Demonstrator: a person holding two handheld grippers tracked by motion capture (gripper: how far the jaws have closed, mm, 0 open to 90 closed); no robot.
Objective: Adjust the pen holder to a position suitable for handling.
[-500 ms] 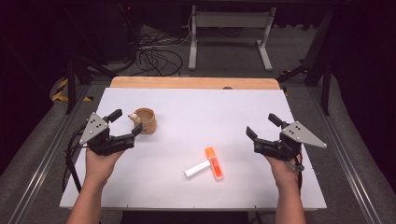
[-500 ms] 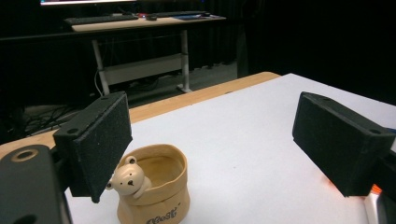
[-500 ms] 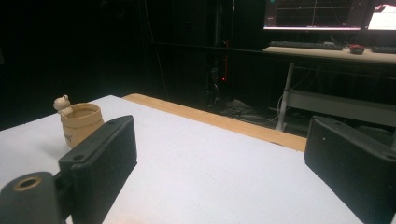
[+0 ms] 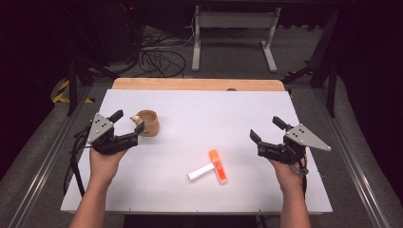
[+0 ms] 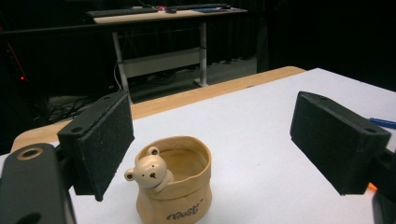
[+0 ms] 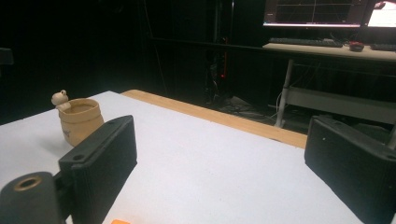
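Observation:
A tan ceramic cup with a small bear on its rim (image 4: 148, 122) stands upright on the white mat's left part. My left gripper (image 4: 128, 122) is open just left of it, jaws wide and nothing between the pads. In the left gripper view the cup (image 5: 173, 186) sits low between the jaws and a little beyond them, untouched. An orange marker (image 4: 218, 166) and a white stick (image 4: 200, 172) lie touching near the mat's front middle. My right gripper (image 4: 265, 128) hovers open to their right, and the right gripper view shows the cup (image 6: 79, 119) far off.
The white mat (image 4: 214, 114) covers a wooden tabletop whose back edge (image 4: 199, 84) shows. Behind the table stand a white desk frame (image 4: 233, 38) and a tangle of cables (image 4: 159, 59) on the floor. Metal rails run along both table sides.

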